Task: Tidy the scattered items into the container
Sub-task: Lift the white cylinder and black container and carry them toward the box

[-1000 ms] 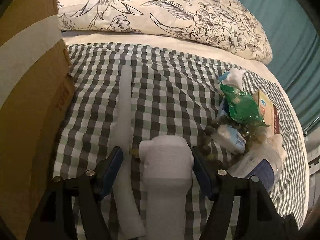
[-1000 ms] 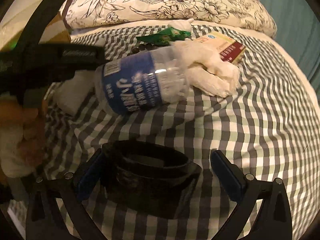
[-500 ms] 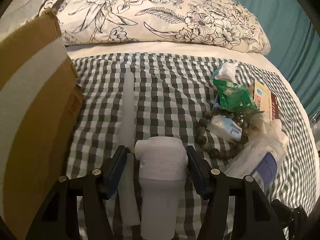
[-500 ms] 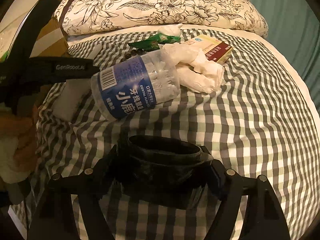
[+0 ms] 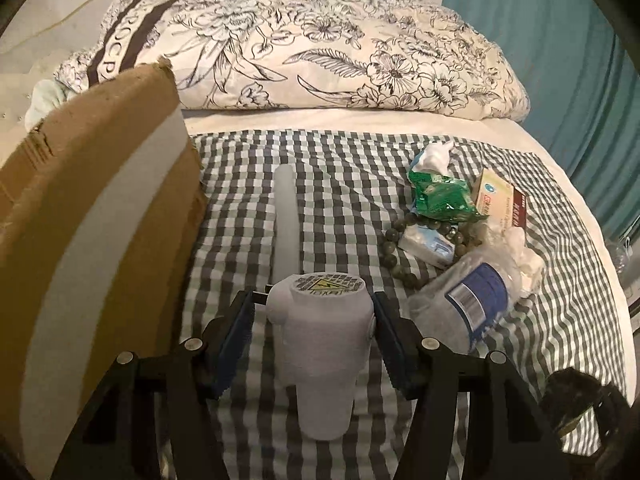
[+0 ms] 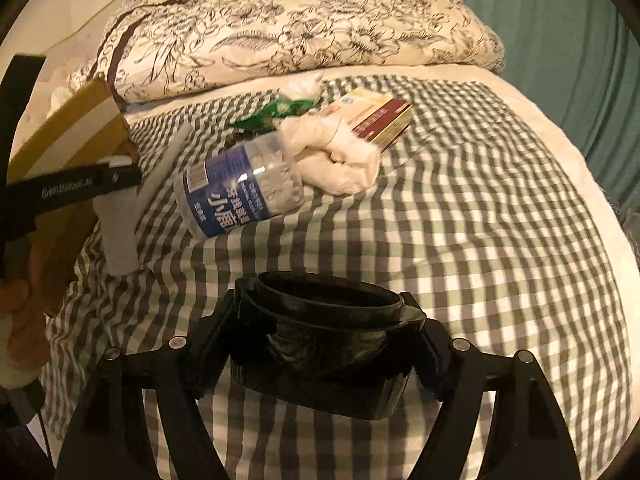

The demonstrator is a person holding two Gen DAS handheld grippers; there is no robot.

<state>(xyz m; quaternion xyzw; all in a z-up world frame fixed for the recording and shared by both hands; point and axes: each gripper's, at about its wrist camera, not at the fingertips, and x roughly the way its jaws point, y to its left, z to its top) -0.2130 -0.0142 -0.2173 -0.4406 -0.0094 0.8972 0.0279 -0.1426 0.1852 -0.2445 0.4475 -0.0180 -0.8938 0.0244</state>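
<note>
A floral pillow [image 5: 320, 48] lies along the checked bedspread's [image 5: 344, 184] far edge, beside a teal curtain [image 5: 580, 60].

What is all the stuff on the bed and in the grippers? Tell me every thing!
cardboard box: 1, brown with white tape, left edge of bed
pillow: 1, cream with black flowers, head of bed
checked cloth: 1, grey and white, spread over bed
white tube: 1, lying flat mid-cloth
tissue pack: 1, green, in the pile on the right
bead bracelet: 1, dark green, around a small white packet
flat box: 1, cream and red
plastic jar: 1, clear, blue label, on its side
white rag: 1, crumpled beside jar
white part: 1, in left hand-held gripper
black cup: 1, in right hand-held gripper
</note>
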